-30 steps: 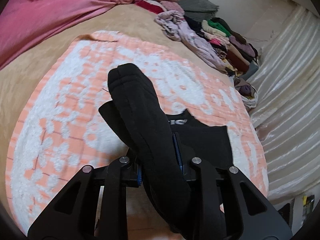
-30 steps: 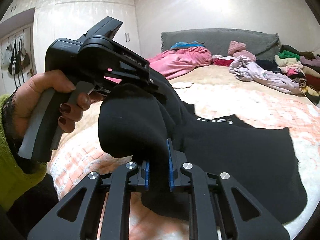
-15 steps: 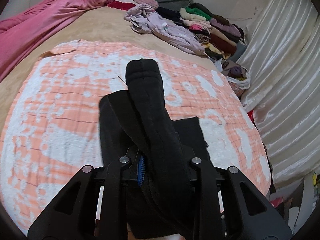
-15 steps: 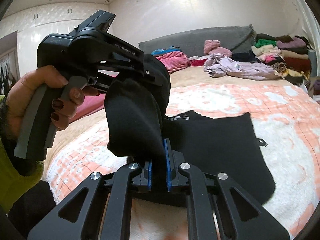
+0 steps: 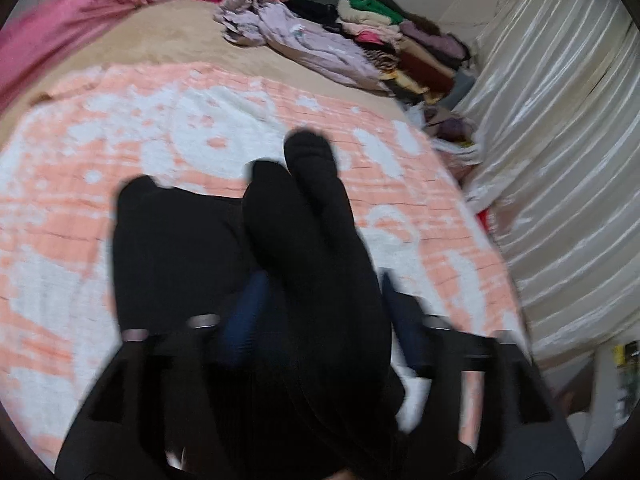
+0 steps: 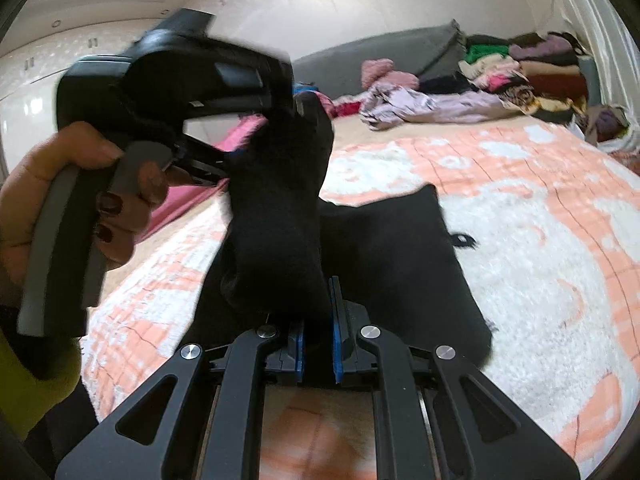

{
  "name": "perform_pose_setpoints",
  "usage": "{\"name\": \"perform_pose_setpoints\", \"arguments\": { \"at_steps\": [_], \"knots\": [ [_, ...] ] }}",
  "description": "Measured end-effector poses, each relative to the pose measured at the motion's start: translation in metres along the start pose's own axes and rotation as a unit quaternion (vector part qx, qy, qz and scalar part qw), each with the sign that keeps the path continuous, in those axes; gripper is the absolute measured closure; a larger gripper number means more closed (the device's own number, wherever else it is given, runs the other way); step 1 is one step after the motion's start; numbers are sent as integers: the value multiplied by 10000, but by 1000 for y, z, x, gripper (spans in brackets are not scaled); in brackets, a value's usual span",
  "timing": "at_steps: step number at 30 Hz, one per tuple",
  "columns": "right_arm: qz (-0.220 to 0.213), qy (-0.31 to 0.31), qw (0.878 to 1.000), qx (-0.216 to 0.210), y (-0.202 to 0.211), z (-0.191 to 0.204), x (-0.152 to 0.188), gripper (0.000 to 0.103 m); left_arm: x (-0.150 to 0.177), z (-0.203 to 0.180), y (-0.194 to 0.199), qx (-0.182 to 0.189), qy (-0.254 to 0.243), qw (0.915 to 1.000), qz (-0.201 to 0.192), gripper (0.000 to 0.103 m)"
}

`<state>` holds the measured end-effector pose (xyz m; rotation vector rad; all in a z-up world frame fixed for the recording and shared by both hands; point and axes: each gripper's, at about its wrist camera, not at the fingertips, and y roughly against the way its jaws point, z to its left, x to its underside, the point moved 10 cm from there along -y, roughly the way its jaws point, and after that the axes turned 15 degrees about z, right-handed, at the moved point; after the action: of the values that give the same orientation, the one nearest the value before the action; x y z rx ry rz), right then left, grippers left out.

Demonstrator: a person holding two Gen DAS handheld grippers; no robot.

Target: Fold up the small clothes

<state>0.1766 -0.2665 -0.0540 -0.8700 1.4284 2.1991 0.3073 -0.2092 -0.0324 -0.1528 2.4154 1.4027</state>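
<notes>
A black garment [image 5: 172,248] lies partly flat on an orange-and-white blanket [image 5: 120,140]. A raised thick fold of it [image 5: 312,208] runs up between the fingers of my left gripper [image 5: 322,284]. Those jaws are opening: the blue pads [image 5: 248,300] stand wide apart and off the cloth, in a blurred picture. In the right wrist view my right gripper [image 6: 317,320] is shut on the same black fold [image 6: 280,200], which rises towards the left gripper's tip. A hand [image 6: 60,184] holds that gripper's handle. The garment's flat part [image 6: 400,264] spreads to the right.
A pile of folded clothes [image 5: 400,48] and a loose lilac garment [image 5: 312,48] sit at the bed's far right. A pink duvet [image 5: 80,12] lies far left. A pale curtain [image 5: 560,160] hangs along the bed's right edge. A grey headboard [image 6: 400,48] closes the back.
The left pads, tight on the black fold before, have sprung wide apart. Both grippers have swung across the bed with the fold; the flat part now lies left of the left gripper.
</notes>
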Motion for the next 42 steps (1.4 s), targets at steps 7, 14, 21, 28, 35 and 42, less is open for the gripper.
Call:
{"name": "perform_pose_setpoints", "arguments": {
  "at_steps": [7,14,21,28,35,42],
  "knots": [
    [371,-565,9976,-133,-10,-30,17,89,27,63,19,-553,398,9966,-454,46],
    [476,-416,9980,-27,8,-26,20,79,53,104,22,-860,444,9930,-673,46],
    [270,-562,9981,-21,36,-47,-23,57,67,80,-2,-1224,-316,9901,-618,46],
    [1003,-293,9944,-140,-21,-52,-80,47,69,79,-2,-1296,-476,9888,-563,45],
    [1717,-260,9847,152,-78,-62,-91,47,70,81,-1,-1262,-474,9893,-556,44],
    [1862,-314,9820,43,-100,-65,-95,59,72,79,-1,-1244,-516,9894,-551,44]
  ]
}}
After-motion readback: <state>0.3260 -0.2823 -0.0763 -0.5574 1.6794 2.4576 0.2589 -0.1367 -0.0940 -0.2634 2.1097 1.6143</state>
